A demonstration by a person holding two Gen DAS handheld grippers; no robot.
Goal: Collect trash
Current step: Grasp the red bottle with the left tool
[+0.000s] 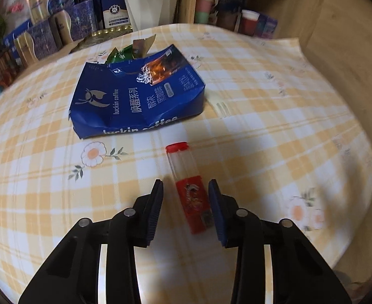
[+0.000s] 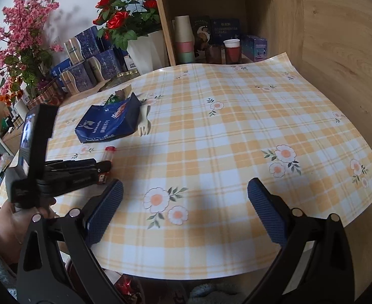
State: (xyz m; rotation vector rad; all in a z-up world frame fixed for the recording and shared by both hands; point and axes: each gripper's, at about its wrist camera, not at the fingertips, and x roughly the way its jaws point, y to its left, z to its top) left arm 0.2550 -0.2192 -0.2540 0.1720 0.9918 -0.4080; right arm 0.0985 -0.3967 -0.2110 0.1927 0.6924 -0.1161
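Left gripper (image 1: 186, 202), half open, straddles a red-capped tube (image 1: 189, 190), right pad touching.

Soft daylight fills both views, bright enough on the checked table (image 1: 262, 106) but dimmer in the shelf recesses. Shadows fall faintly beneath the blue coffee bag (image 1: 135, 96). The left wrist view is smeared by motion blur, worst toward its right edge. Fisheye distortion bulges the table and darkens every corner into black vignette.
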